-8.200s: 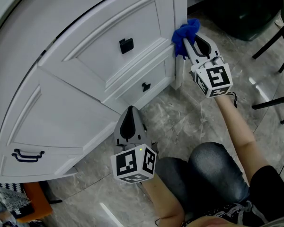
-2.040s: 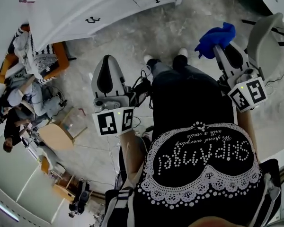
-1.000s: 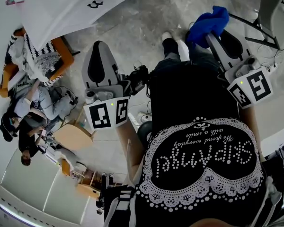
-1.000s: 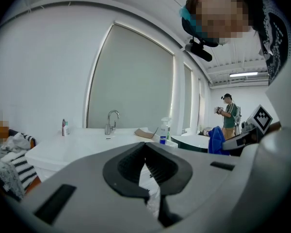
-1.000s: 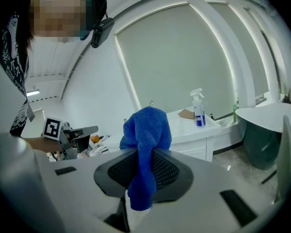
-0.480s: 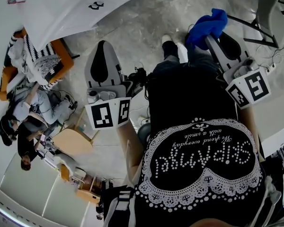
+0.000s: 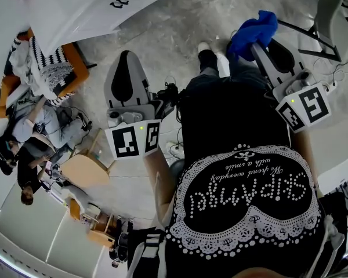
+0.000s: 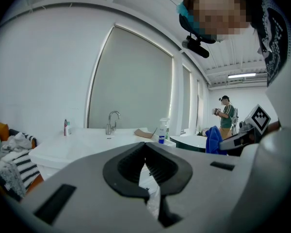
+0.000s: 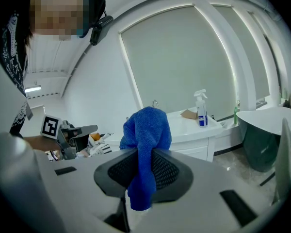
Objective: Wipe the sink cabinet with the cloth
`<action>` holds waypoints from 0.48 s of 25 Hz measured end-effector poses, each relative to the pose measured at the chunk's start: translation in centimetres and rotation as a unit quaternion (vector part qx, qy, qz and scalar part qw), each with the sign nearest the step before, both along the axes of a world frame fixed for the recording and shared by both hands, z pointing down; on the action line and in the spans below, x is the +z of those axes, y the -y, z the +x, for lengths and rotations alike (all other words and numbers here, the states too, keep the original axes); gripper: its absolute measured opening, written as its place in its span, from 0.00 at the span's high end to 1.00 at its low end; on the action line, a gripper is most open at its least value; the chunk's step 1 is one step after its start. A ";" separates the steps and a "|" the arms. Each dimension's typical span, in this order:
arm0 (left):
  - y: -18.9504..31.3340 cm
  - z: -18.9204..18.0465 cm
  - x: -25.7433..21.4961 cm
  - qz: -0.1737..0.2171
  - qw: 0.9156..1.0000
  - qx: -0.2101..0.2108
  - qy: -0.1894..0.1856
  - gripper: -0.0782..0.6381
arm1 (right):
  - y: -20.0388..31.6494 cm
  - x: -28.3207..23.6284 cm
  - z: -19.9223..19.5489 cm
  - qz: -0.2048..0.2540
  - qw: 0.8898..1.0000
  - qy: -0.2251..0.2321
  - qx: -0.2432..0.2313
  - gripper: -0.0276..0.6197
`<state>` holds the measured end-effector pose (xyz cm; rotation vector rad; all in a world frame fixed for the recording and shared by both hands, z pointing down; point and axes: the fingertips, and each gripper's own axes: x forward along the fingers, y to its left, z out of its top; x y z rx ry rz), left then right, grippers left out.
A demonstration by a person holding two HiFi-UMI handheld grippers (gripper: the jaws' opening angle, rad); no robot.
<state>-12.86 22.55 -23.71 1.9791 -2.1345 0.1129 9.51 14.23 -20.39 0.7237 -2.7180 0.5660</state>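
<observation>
Cloth [image 9: 146,127], blue fluffy fabric, clamped fast in right gripper [image 9: 146,159], well apart from white sink cabinet [image 9: 191,130]; left gripper [image 8: 145,152] closed on nothing. Carry to cabinet front, press flat, wipe in overlapping strokes.

The blue cloth [image 9: 146,130] is hanging bunched in the air, pinched between the 2 jaws of the right gripper [image 9: 144,176] with its loose top flopping above them, while the white sink cabinet [image 9: 194,149] is standing well apart behind it.
</observation>
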 end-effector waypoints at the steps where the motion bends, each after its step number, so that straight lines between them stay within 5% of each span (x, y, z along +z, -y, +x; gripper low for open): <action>1: -0.4 0.0 0.0 0.000 1.000 -0.001 0.000 0.88 | -0.3 0.0 -0.1 0.000 1.000 0.000 -0.001 0.83; 12: -1.9 0.5 0.1 0.001 1.000 0.000 0.001 0.88 | -2.3 0.1 0.3 0.012 1.000 -0.007 -0.011 0.83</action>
